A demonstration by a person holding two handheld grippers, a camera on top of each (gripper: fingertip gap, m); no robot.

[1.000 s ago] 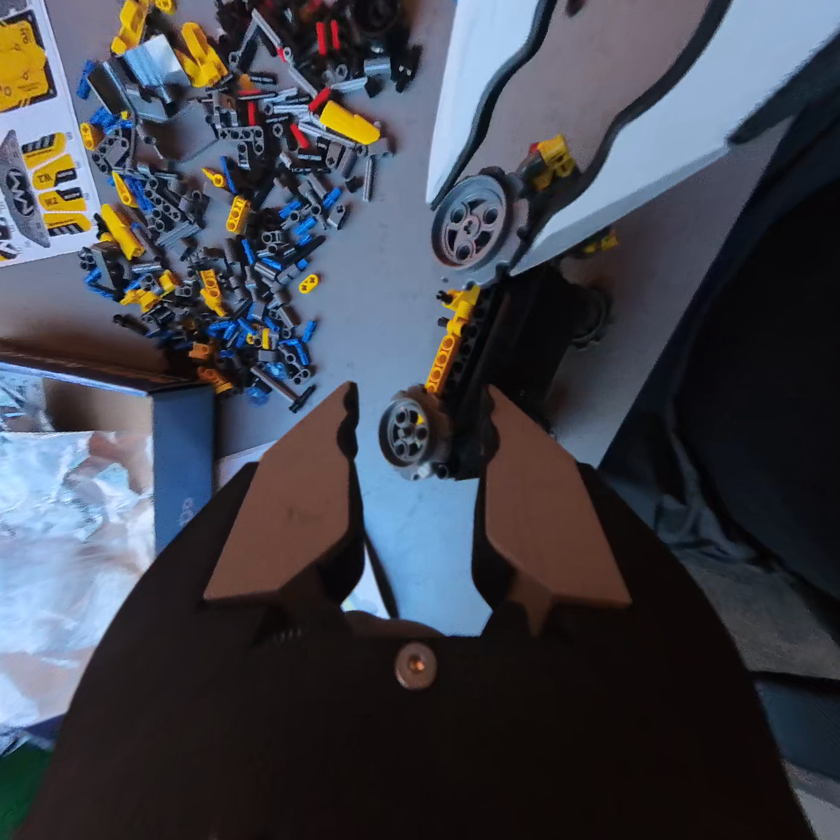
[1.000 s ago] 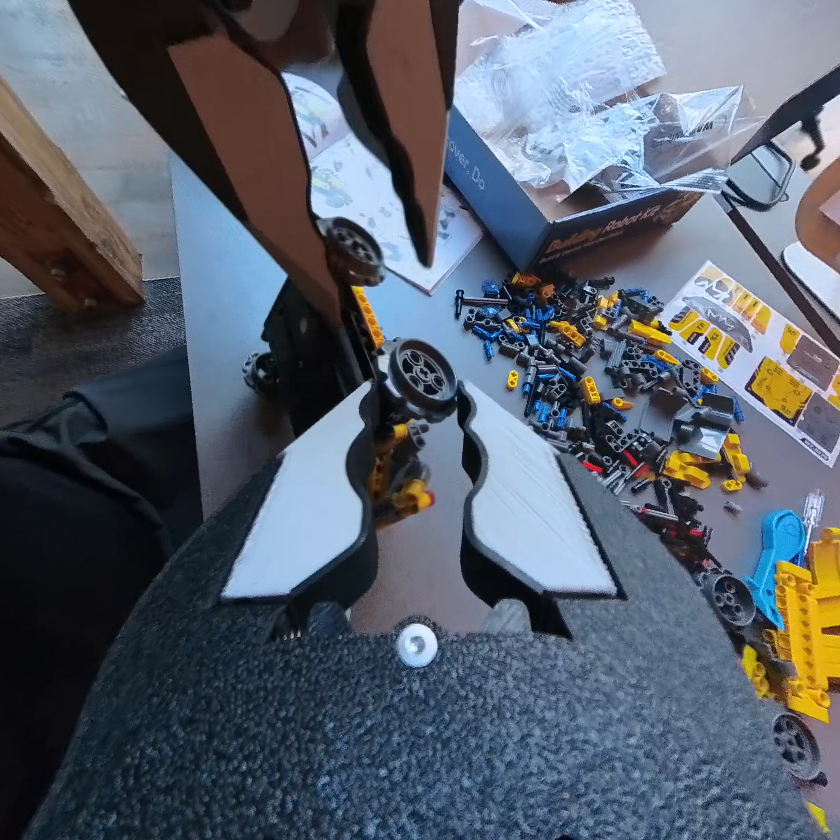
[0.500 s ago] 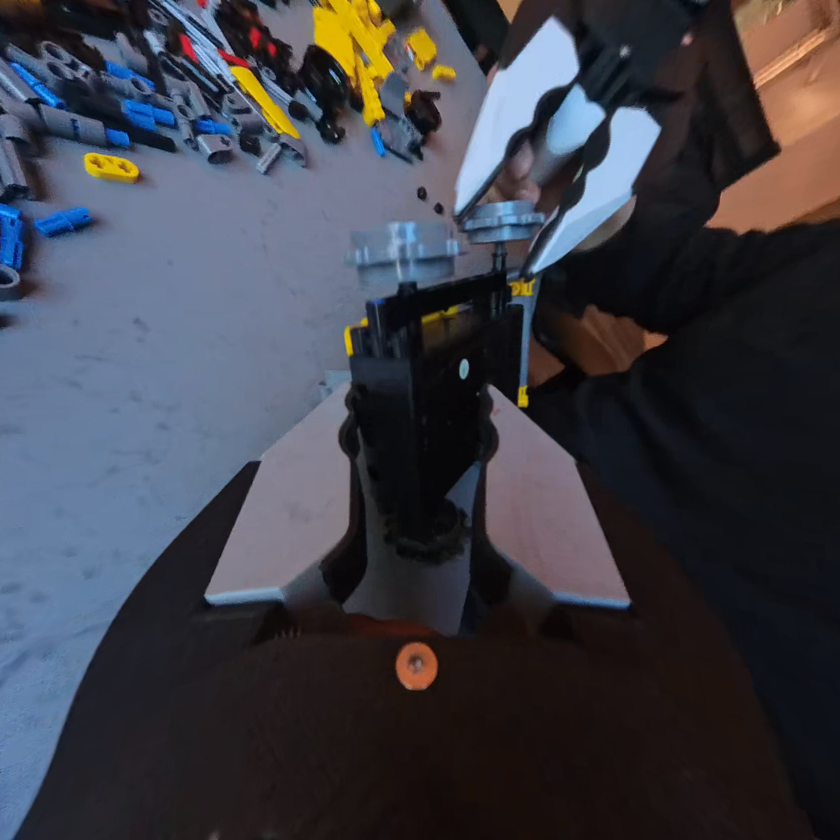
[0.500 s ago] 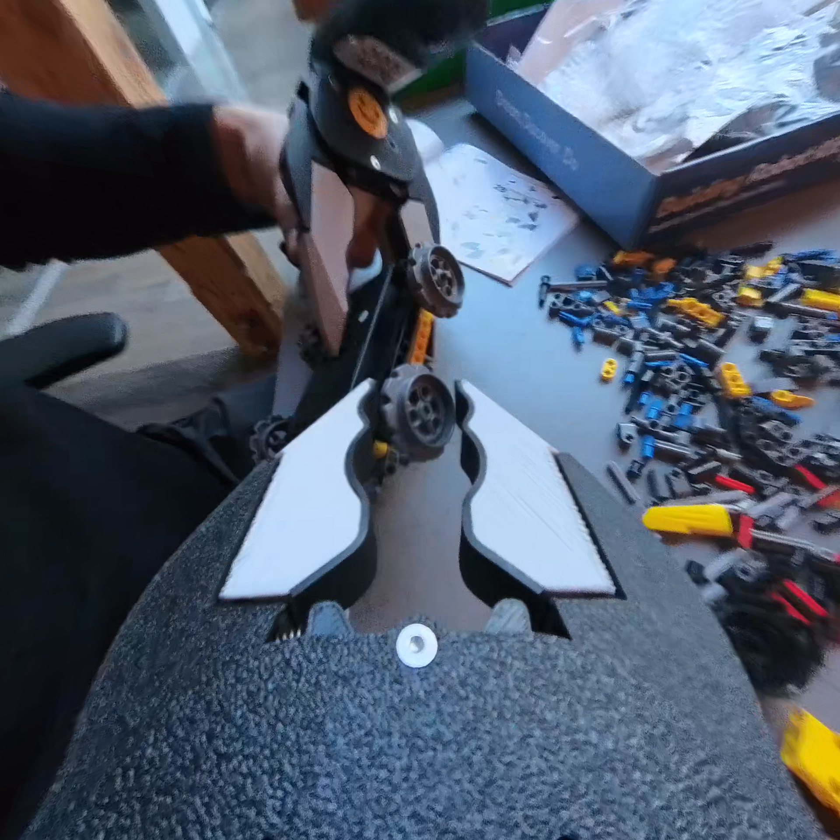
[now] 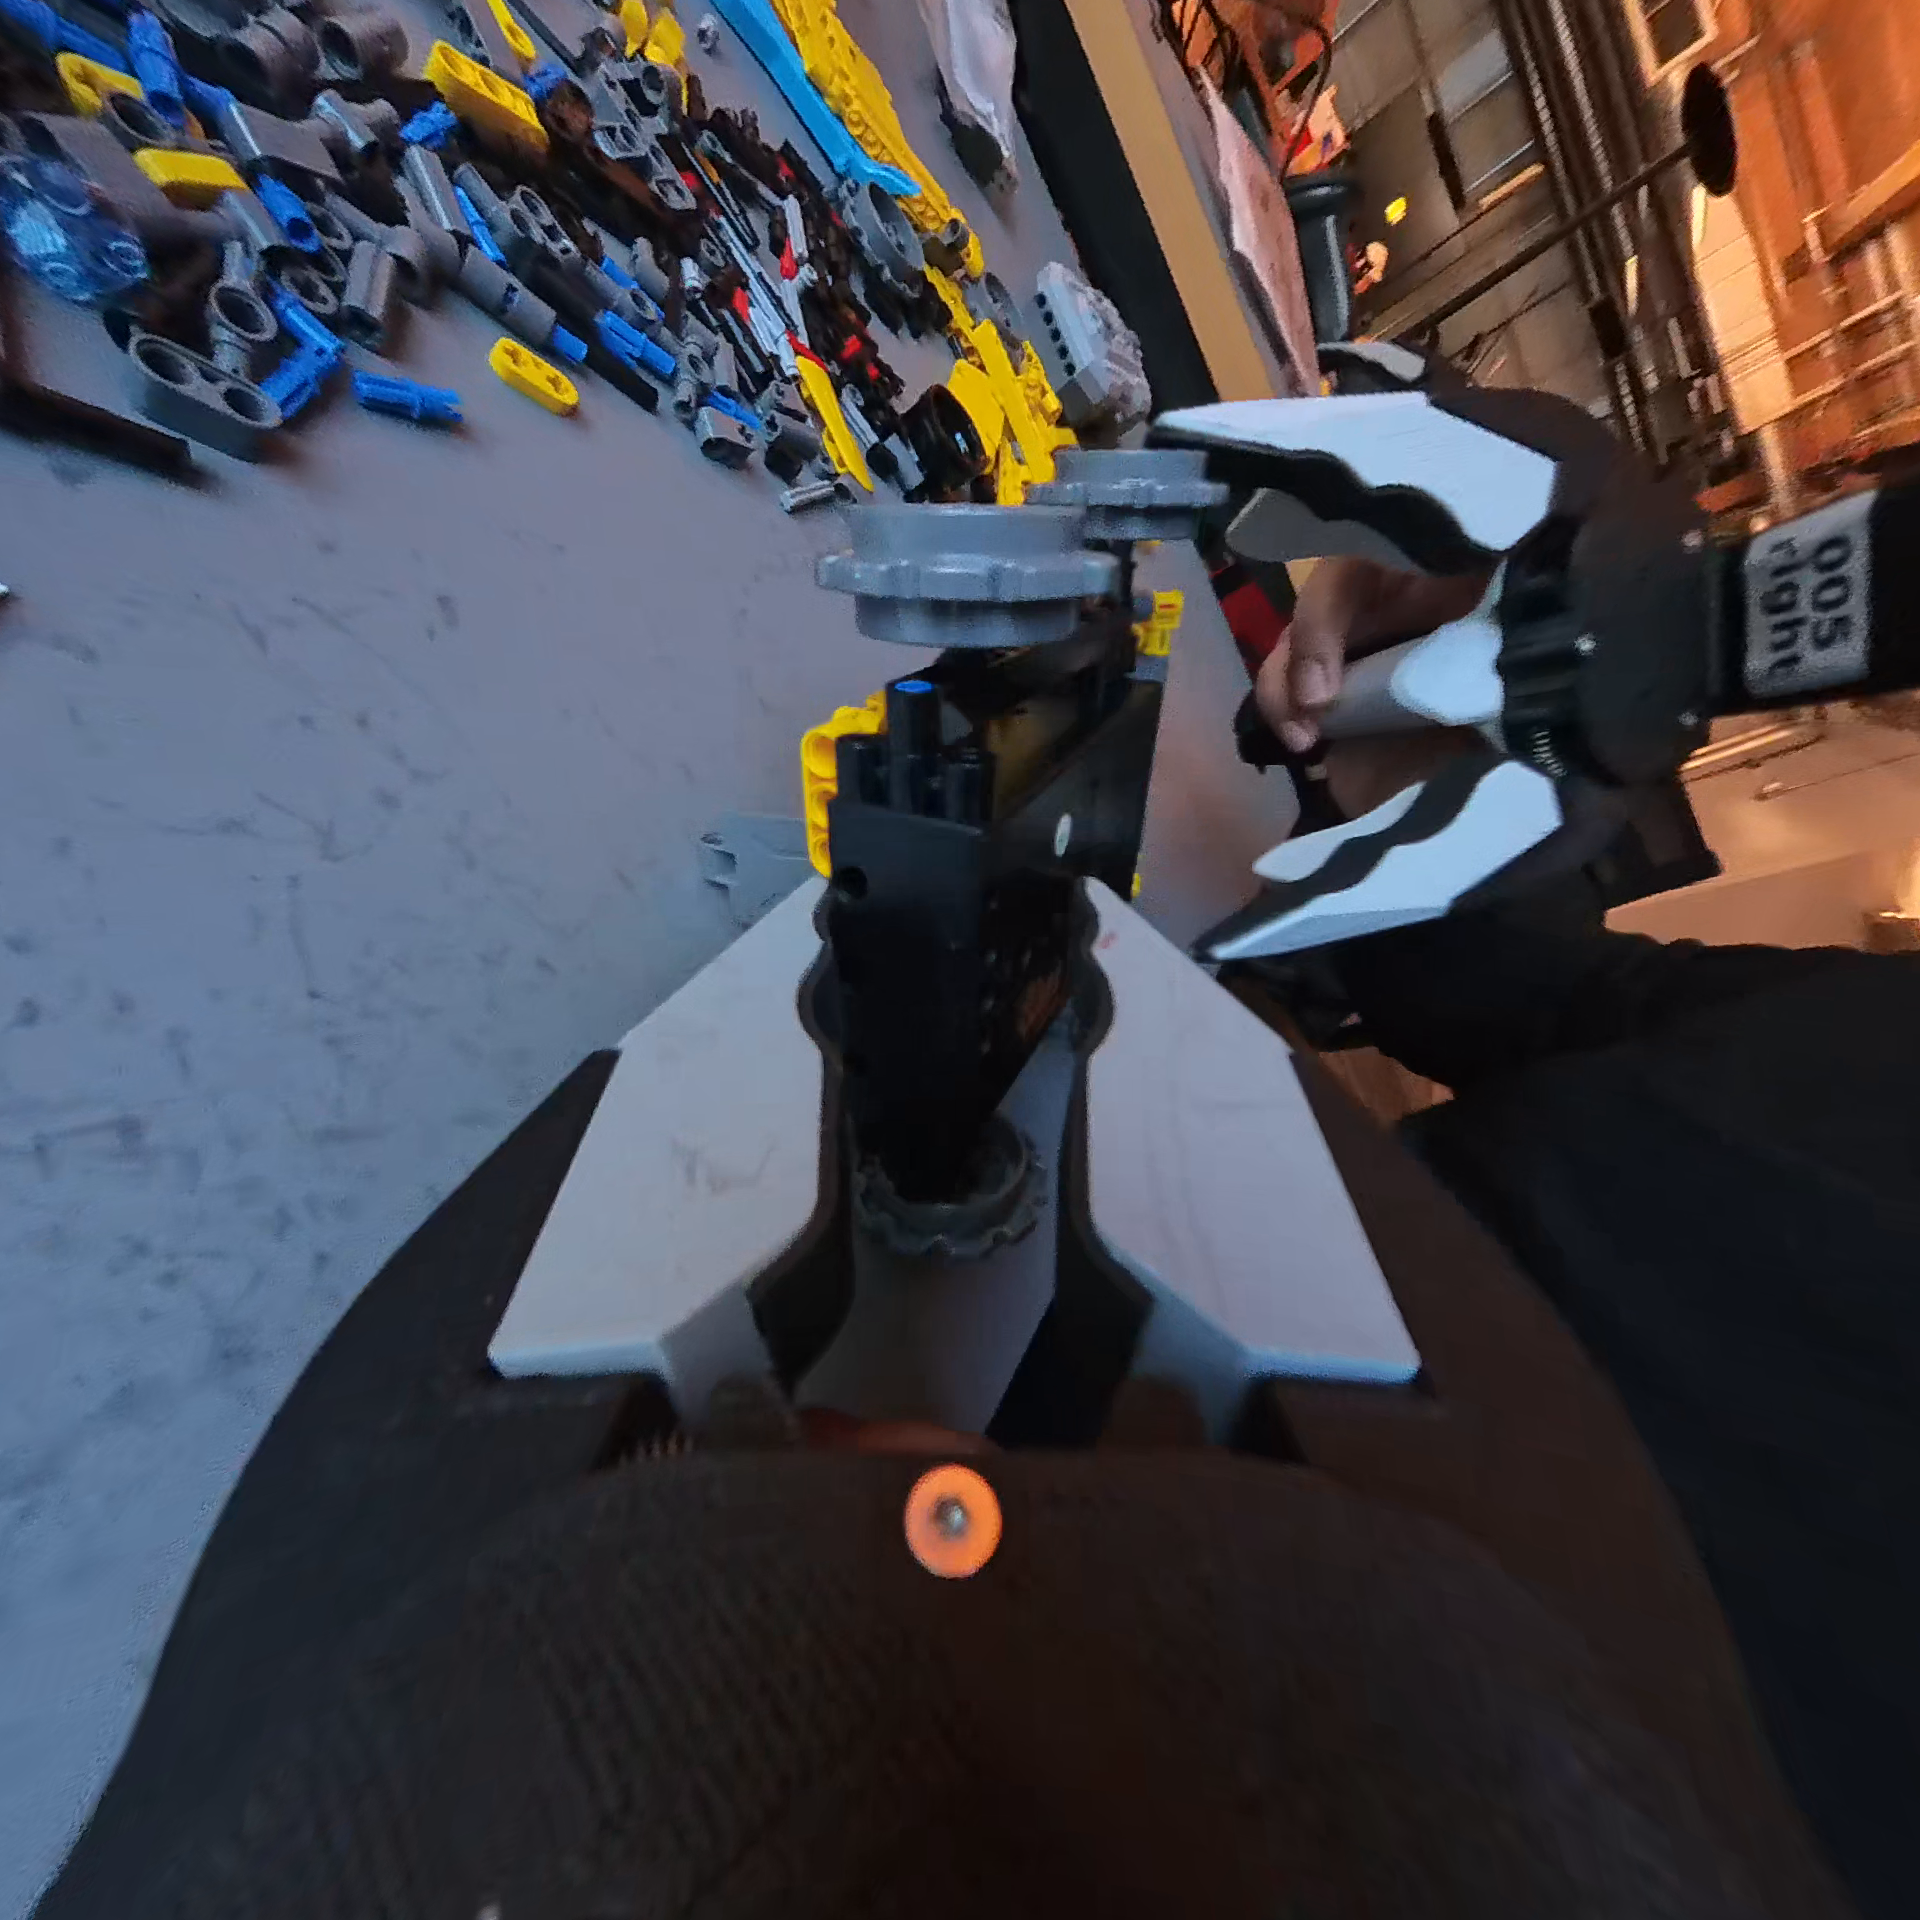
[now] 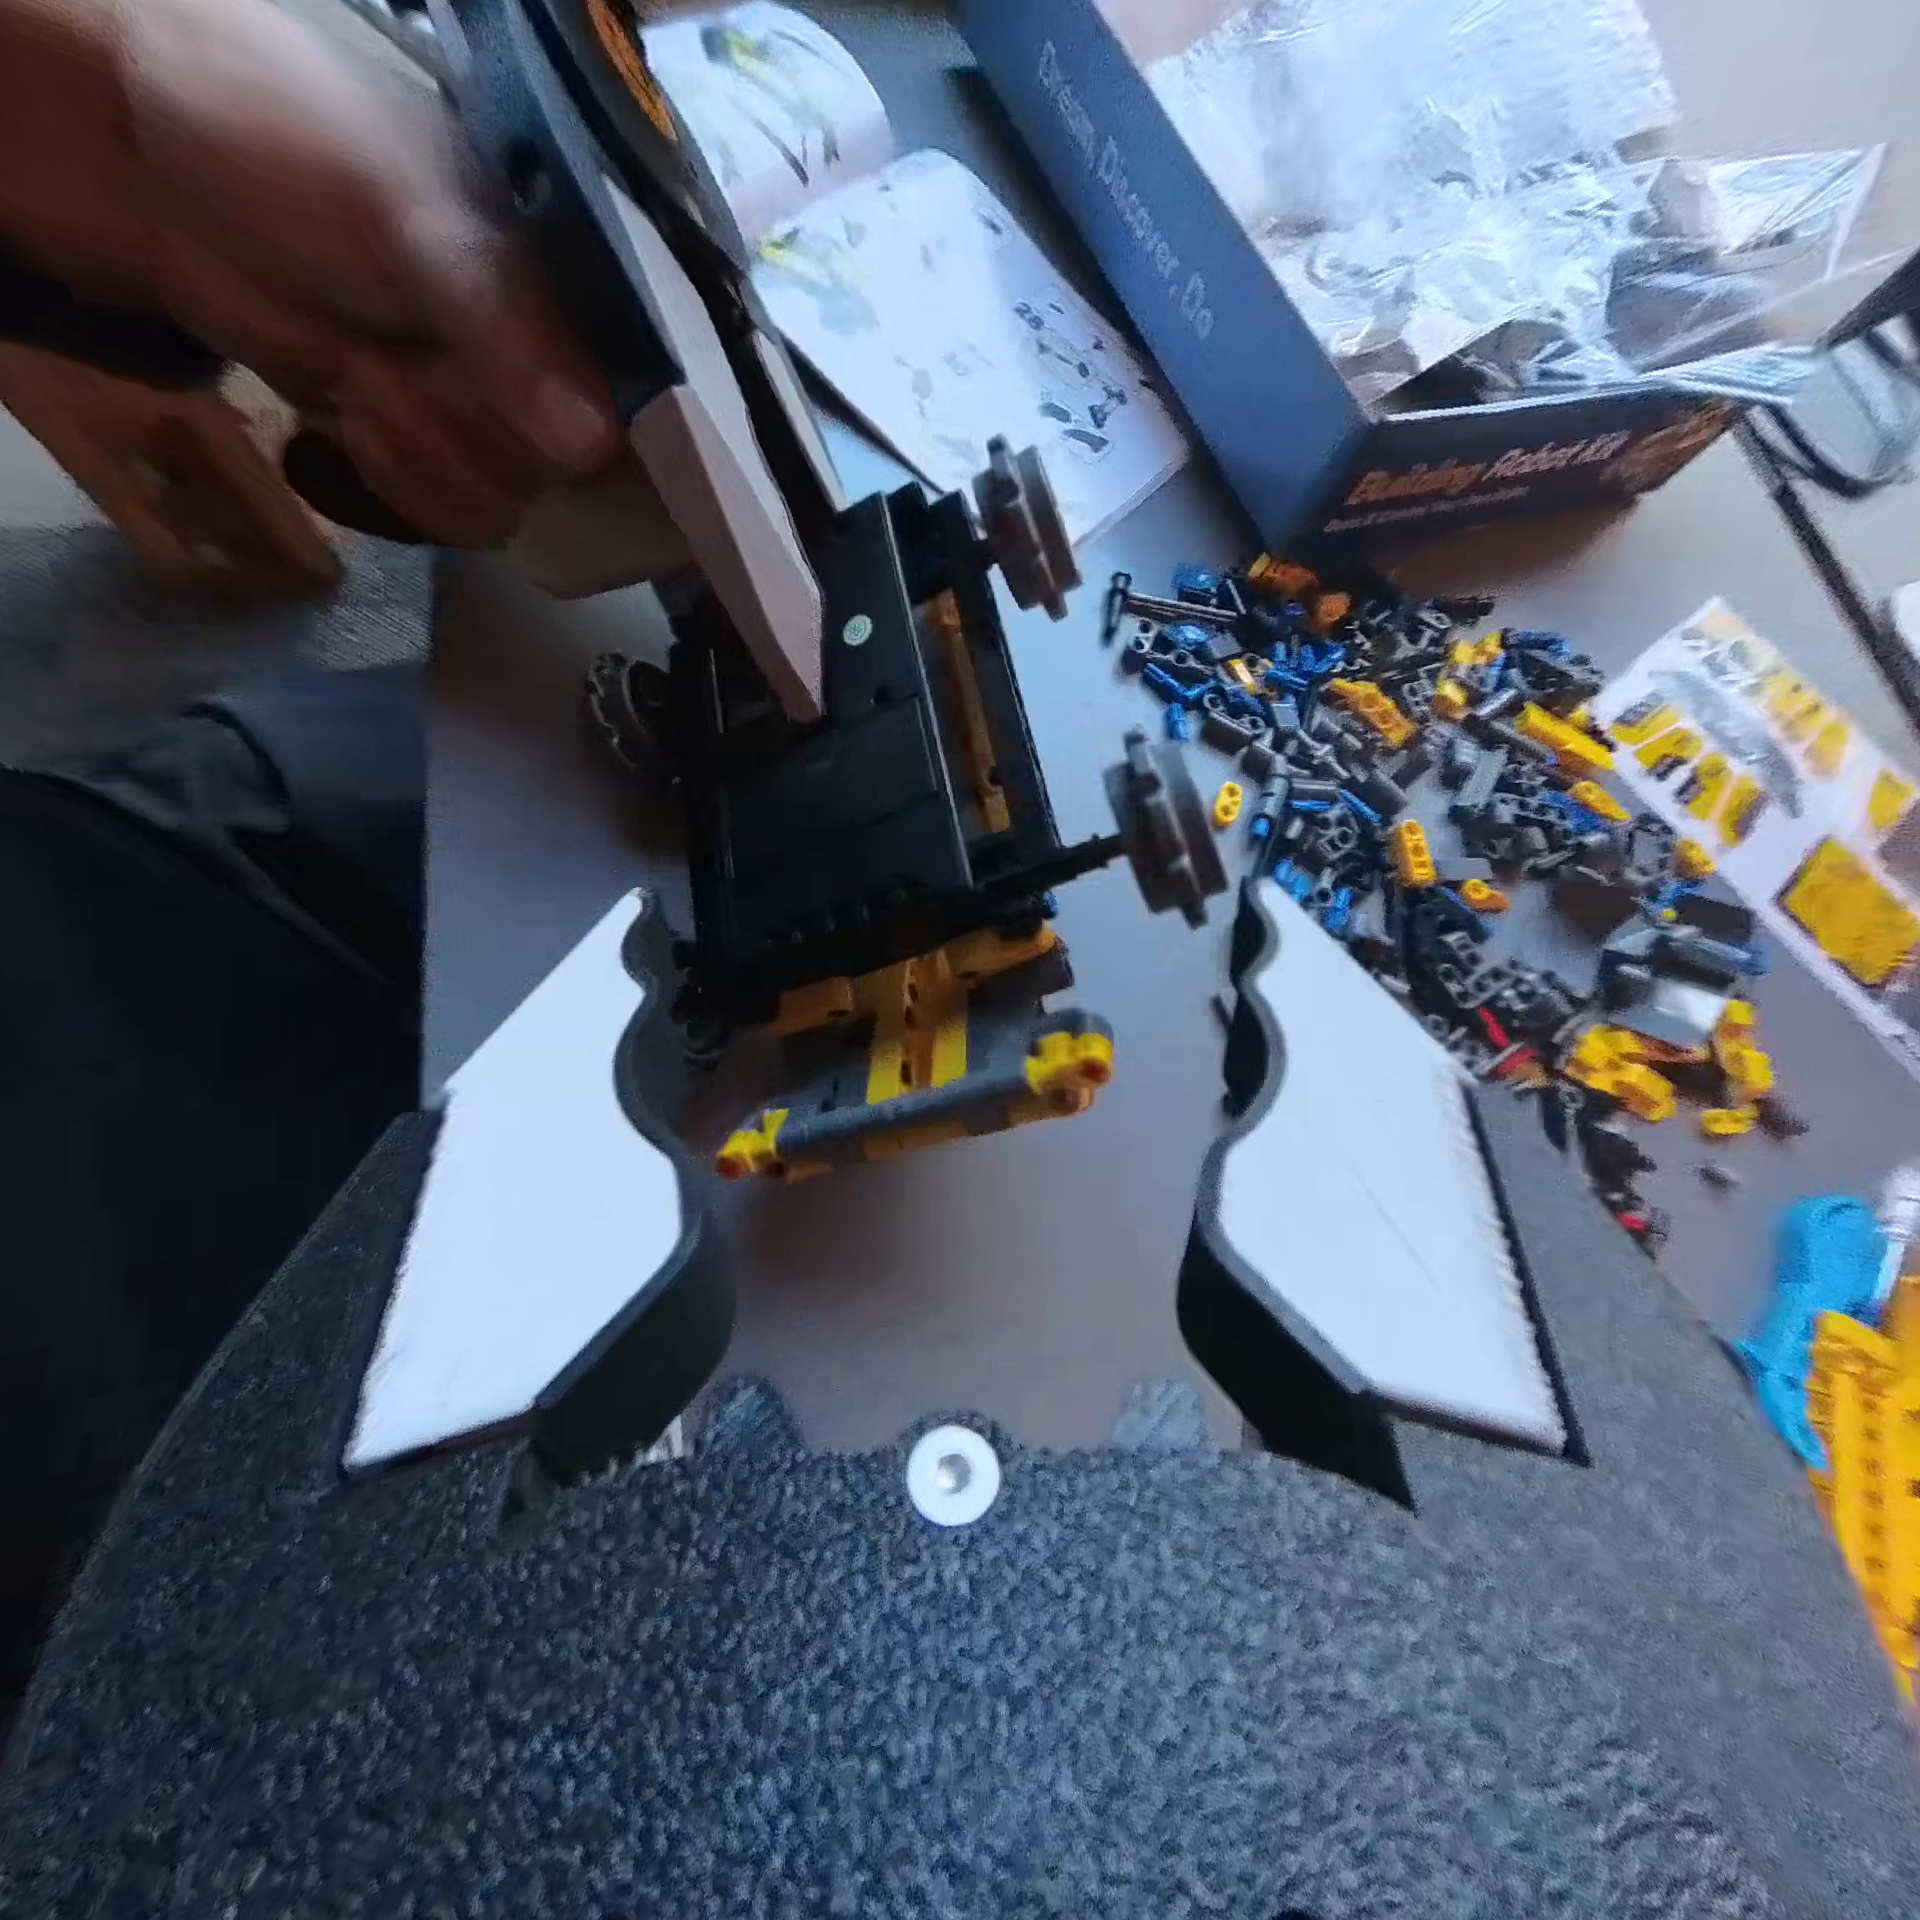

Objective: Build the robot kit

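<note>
A part-built brick vehicle (image 5: 977,790) has a black body, yellow beams and grey wheels (image 5: 966,577). My left gripper (image 5: 951,914) is shut on its black body and holds it tilted on its side over the grey table (image 5: 312,831). My right gripper (image 6: 940,904) is wide open and empty, with the model's yellow front end (image 6: 914,1081) between its white fingers, not touching. In the right wrist view the left gripper (image 6: 821,623) and the hand on it grip the body (image 6: 831,790) from the upper left. The open right gripper (image 5: 1195,691) shows just beyond the wheels.
A pile of loose blue, yellow, grey and black parts (image 6: 1455,779) lies to the right and also shows in the left wrist view (image 5: 520,208). Behind it are a dark blue box (image 6: 1195,312) with plastic bags (image 6: 1507,208), an open booklet (image 6: 935,312), and a sticker sheet (image 6: 1766,748).
My left gripper has closed on the black body and tipped the model onto its side. My right gripper has let go of the front wheel, opened wide and drawn back.
</note>
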